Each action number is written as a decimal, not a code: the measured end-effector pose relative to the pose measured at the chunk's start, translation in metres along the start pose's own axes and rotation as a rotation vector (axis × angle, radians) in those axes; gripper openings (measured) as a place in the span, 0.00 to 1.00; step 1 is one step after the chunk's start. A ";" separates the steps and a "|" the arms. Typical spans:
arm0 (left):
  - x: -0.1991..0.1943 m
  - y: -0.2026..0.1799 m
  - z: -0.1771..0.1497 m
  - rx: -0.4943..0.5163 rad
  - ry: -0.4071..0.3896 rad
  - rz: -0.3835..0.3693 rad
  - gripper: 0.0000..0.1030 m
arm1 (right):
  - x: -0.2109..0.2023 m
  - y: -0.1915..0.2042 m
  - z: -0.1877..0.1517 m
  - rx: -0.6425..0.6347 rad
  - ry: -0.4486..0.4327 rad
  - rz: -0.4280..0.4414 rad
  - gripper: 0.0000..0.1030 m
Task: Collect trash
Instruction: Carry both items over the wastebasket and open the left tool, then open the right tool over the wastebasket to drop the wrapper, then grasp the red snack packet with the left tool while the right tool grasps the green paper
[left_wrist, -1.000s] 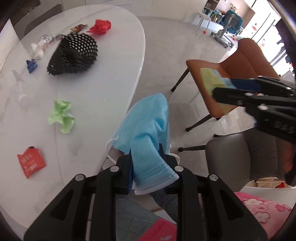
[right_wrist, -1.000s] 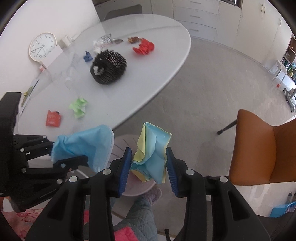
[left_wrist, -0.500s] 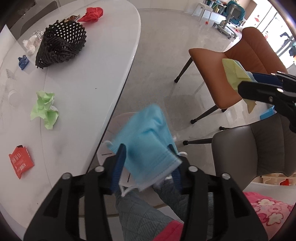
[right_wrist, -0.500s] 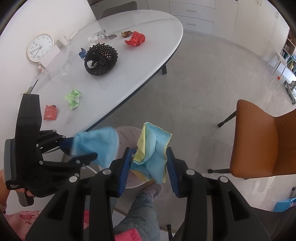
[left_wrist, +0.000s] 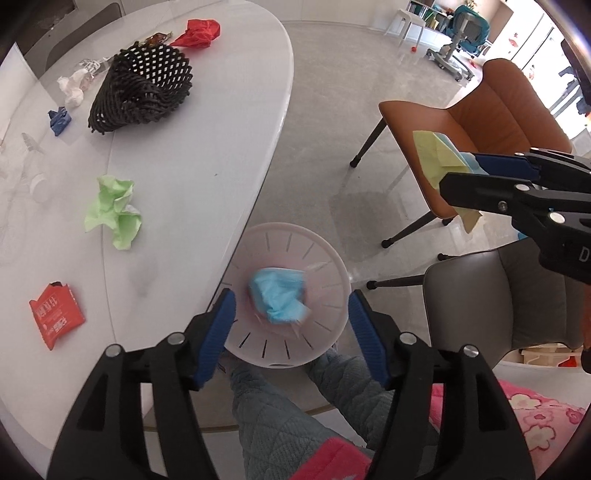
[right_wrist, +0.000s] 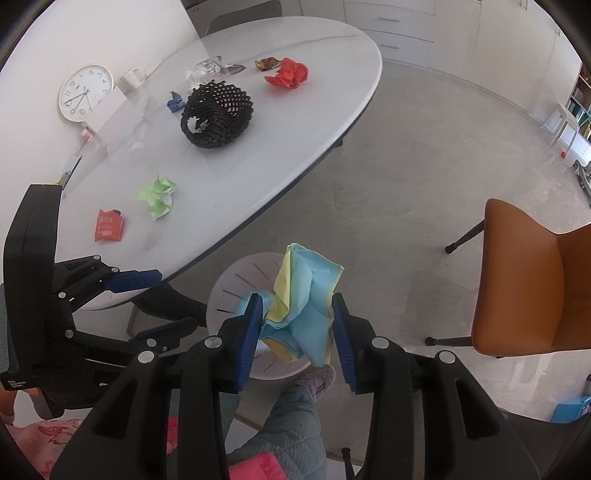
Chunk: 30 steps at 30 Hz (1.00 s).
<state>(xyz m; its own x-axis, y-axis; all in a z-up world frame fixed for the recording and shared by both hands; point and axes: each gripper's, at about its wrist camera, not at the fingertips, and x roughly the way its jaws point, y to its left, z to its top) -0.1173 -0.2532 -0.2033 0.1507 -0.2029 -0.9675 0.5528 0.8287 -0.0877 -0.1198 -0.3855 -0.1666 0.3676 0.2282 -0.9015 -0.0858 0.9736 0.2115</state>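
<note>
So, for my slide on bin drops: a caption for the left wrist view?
Left gripper opening above the white bin, blue face mask dropping in.

Grey floor, white table, orange chair

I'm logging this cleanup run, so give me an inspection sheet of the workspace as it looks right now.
Surface: white oval table, litter scattered on it.
Job's things: blue mask blurred over the pale bin on the floor; green paper, red packet, red paper, blue scrap and white tissue on the table.
Clutter: black mesh basket on its side, clock, mug.
Grippers: left gripper opening, nothing touching its pads; right gripper clamped on yellow-blue paper.
Cables: nothing seen.
Surroundings: orange chair, grey chair, person's quilted legs.
</note>
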 end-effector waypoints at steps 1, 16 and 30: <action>0.000 0.001 0.000 -0.001 0.002 -0.008 0.62 | 0.001 0.003 0.001 -0.004 0.001 0.000 0.38; -0.045 0.029 -0.016 -0.053 -0.038 -0.013 0.77 | 0.023 0.034 -0.001 -0.081 0.036 0.091 0.39; -0.090 0.166 -0.053 -0.318 -0.092 0.171 0.82 | 0.024 0.066 0.028 -0.030 -0.028 0.051 0.98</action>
<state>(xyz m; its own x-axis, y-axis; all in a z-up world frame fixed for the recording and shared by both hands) -0.0826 -0.0693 -0.1431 0.3001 -0.0818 -0.9504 0.2336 0.9723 -0.0099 -0.0902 -0.3153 -0.1639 0.3875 0.2777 -0.8790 -0.1327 0.9604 0.2450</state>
